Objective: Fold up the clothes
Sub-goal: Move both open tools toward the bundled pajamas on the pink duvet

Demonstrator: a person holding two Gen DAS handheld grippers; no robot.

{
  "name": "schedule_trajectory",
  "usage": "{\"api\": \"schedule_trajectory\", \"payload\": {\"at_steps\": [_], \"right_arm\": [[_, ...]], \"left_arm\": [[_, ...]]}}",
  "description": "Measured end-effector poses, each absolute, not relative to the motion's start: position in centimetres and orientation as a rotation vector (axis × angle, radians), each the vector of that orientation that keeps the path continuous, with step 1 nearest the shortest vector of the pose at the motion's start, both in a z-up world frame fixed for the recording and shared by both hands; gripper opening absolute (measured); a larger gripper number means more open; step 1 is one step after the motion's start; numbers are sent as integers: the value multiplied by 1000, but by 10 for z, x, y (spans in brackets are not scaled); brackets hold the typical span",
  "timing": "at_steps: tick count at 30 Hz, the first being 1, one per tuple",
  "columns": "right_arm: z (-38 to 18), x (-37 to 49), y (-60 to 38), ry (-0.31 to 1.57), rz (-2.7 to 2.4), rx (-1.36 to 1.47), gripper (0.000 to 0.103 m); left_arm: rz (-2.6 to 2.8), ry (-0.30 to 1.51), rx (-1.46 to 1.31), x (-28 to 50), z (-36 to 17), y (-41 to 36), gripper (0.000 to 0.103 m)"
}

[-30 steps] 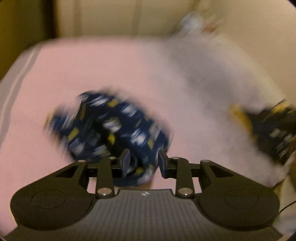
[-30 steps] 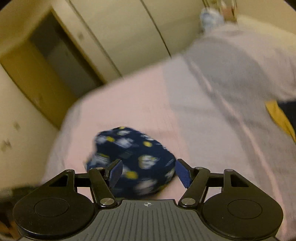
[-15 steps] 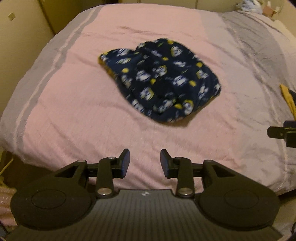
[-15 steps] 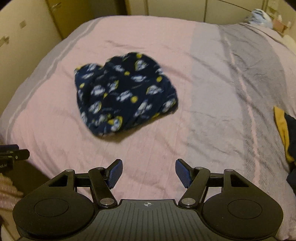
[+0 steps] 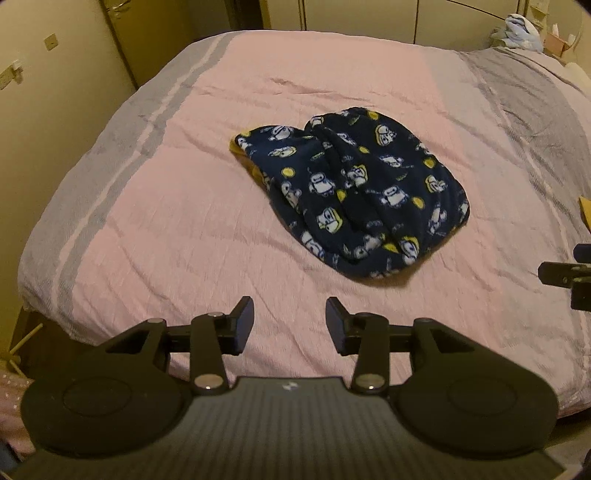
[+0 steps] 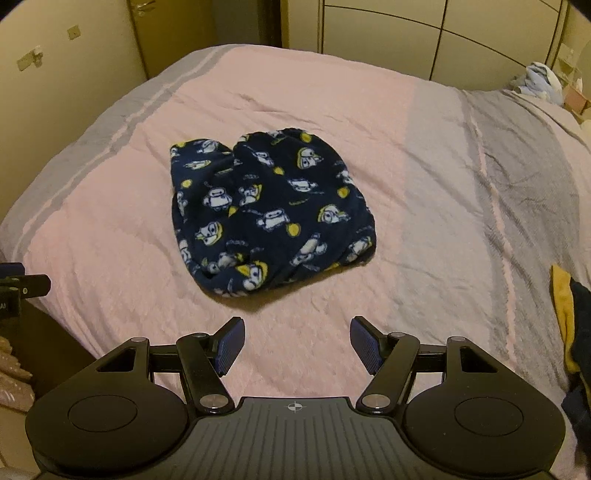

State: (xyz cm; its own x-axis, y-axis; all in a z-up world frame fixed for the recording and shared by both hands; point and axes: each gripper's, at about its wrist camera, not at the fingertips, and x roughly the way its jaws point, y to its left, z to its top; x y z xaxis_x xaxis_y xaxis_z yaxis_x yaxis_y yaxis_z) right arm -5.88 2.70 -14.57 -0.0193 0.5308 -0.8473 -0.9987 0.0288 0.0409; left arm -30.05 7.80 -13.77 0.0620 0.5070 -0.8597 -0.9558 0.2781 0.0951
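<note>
A navy fleece garment [image 5: 354,192] printed with white and yellow cartoon figures lies crumpled on the pink bedspread [image 5: 184,221], also seen in the right wrist view as the same bundle [image 6: 269,218]. My left gripper [image 5: 290,325] hovers above the near edge of the bed, well short of the garment; its jaws are opening and nothing is between them. My right gripper [image 6: 295,345] hangs open above the bedspread [image 6: 369,277], nothing between its blue pads. Each gripper's tip shows at the edge of the other's view.
A second navy and yellow garment [image 6: 572,325] lies at the bed's right edge. The grey striped part of the cover [image 6: 517,166] runs along the right. Wardrobe doors [image 6: 369,33] stand behind the bed, and small clutter [image 6: 543,81] sits at the far right corner.
Both grippers have pulled back from the navy garment, which was close in front of them a second ago and now lies alone on the bed. The left jaws stand wider apart.
</note>
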Motion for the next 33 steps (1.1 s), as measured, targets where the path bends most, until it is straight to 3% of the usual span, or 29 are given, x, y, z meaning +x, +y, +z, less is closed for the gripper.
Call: {"api": "schedule_trajectory", "payload": {"at_steps": [17,33], "right_arm": [[-153,-105,142,924,1228,-663,67],[-220,-97,175,1071,963,-675,67]], "left_arm": [[1038,1007,-570,-345,-163,239,39],[1037,1062,-839,-413,-249,334,39]]}}
